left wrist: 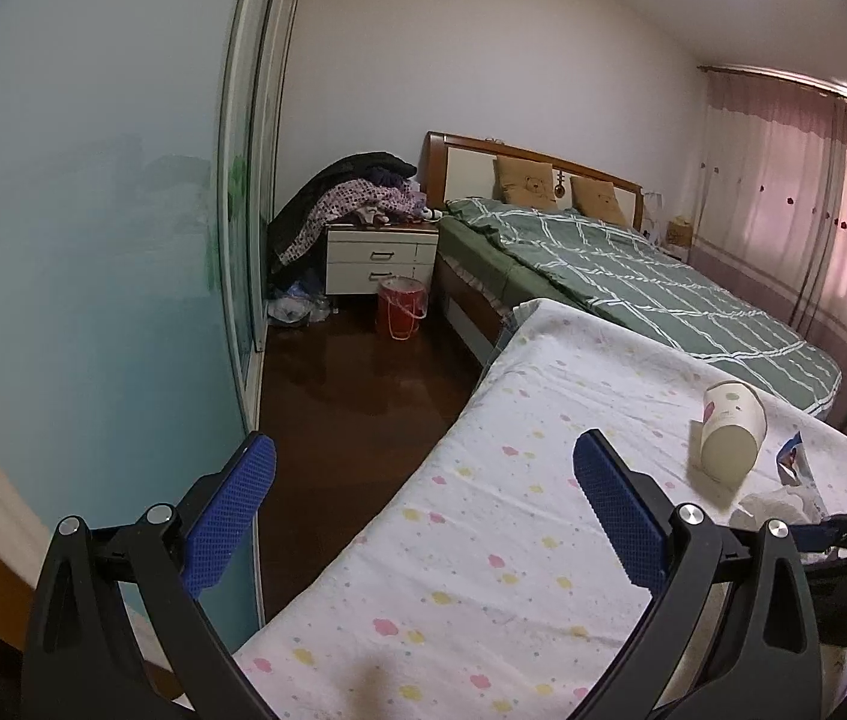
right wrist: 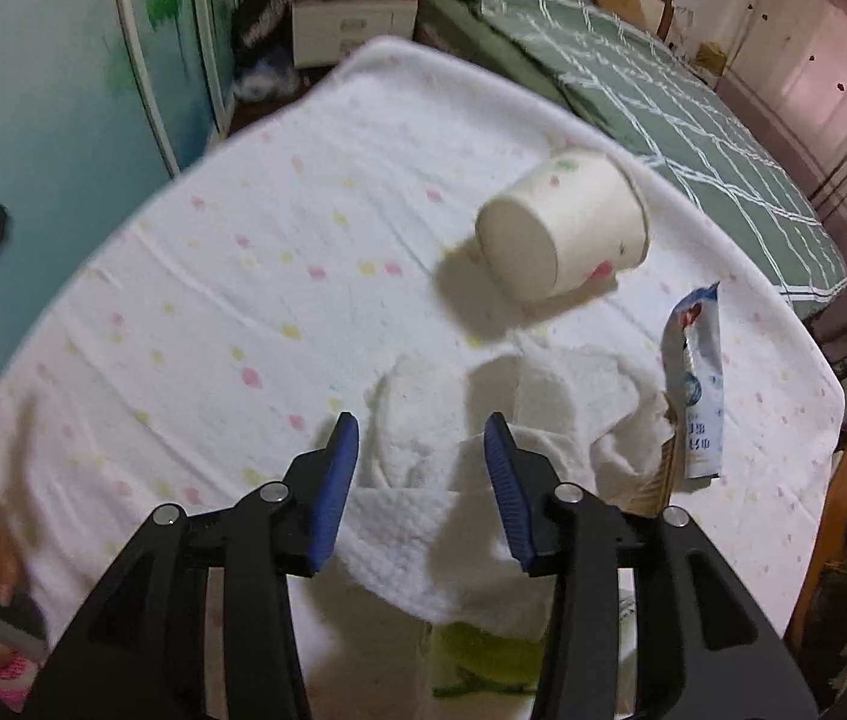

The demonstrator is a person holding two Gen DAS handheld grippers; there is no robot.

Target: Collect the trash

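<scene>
A white paper cup (right wrist: 567, 228) lies on its side on the white dotted mattress (right wrist: 213, 300); it also shows in the left wrist view (left wrist: 730, 427). A crumpled white tissue (right wrist: 423, 420) lies between the jaws of my right gripper (right wrist: 420, 450), which is open just above it. A blue and white wrapper (right wrist: 699, 384) lies to the tissue's right, also seen in the left wrist view (left wrist: 792, 457). My left gripper (left wrist: 423, 468) is open and empty, over the mattress's left edge, well left of the cup.
A red bucket (left wrist: 400, 306) stands on the dark floor by a white nightstand (left wrist: 381, 261). A green-covered bed (left wrist: 651, 294) lies beyond the mattress. A glass wardrobe door (left wrist: 93, 240) is to the left. A yellow-green object (right wrist: 483, 660) lies under my right gripper.
</scene>
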